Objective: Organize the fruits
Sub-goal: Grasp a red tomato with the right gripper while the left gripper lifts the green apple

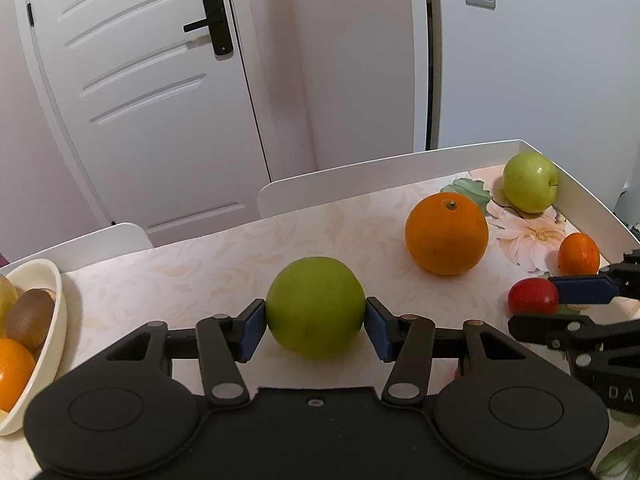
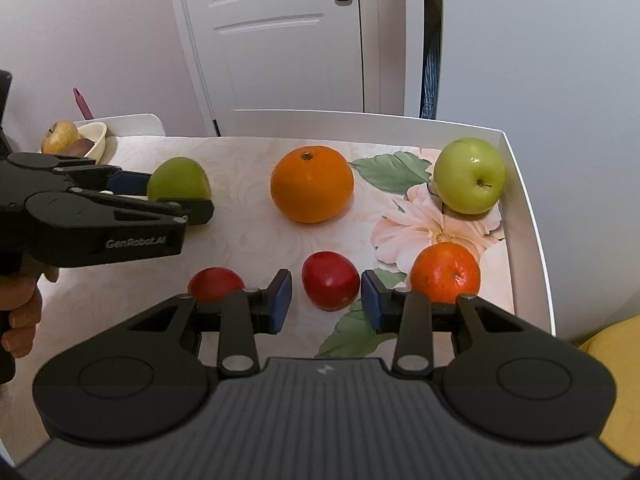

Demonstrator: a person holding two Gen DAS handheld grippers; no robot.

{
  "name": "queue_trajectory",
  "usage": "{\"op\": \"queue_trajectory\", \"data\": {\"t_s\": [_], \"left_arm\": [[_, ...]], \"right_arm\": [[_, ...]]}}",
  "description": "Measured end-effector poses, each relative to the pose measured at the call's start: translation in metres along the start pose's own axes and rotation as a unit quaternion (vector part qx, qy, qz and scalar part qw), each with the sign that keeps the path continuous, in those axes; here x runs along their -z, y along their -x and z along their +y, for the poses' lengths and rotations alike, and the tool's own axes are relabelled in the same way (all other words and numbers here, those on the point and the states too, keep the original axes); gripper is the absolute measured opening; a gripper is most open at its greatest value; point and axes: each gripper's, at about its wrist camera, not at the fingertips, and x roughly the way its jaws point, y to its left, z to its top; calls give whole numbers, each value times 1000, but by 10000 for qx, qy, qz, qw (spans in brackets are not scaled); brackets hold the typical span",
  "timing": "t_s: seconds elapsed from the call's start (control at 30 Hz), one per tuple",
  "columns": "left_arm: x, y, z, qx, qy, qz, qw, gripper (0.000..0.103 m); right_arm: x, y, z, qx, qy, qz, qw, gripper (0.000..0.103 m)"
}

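Note:
My left gripper (image 1: 315, 320) is shut on a green apple (image 1: 315, 307), both blue pads touching its sides; the apple also shows in the right wrist view (image 2: 179, 180). My right gripper (image 2: 326, 300) is open with a red plum (image 2: 330, 285) between its pads, not touching. A second red plum (image 2: 216, 283) lies left of it. A large orange (image 2: 312, 184), a small mandarin (image 2: 445, 278) and a second green apple (image 2: 469, 176) lie on the table. A cream bowl (image 1: 54, 320) at the left holds a kiwi (image 1: 30, 318), an orange (image 1: 14, 372) and other fruit.
The flowered tabletop (image 2: 248, 248) has a raised white rim (image 2: 524, 216) on the far and right sides. Two white chair backs (image 1: 280, 196) stand behind it, and a white door beyond. A yellow object (image 2: 616, 368) is at the lower right.

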Motion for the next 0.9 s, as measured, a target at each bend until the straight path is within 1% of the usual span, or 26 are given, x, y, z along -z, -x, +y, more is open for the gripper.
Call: {"op": "queue_trajectory", "data": {"t_s": [0.17, 0.23, 0.47, 0.67, 0.9], "left_arm": [[5, 6, 4, -17, -3, 25, 10000, 57], [8, 9, 6, -26, 11, 33, 10000, 57], [17, 28, 15, -122, 110, -15, 9999, 57], [18, 54, 30, -240, 337, -128, 9991, 57], [19, 88, 54, -374, 620, -212, 9971, 57]], "right_arm": [[0, -2, 0, 15, 5, 2, 10000, 51], [1, -2, 0, 32, 63, -9, 10000, 46], [-6, 9, 6, -51, 101, -178, 9998, 46], [-17, 25, 21, -132, 189, -316, 9992, 46], [-34, 44, 51, -271, 303, -407, 9983, 46]]}}
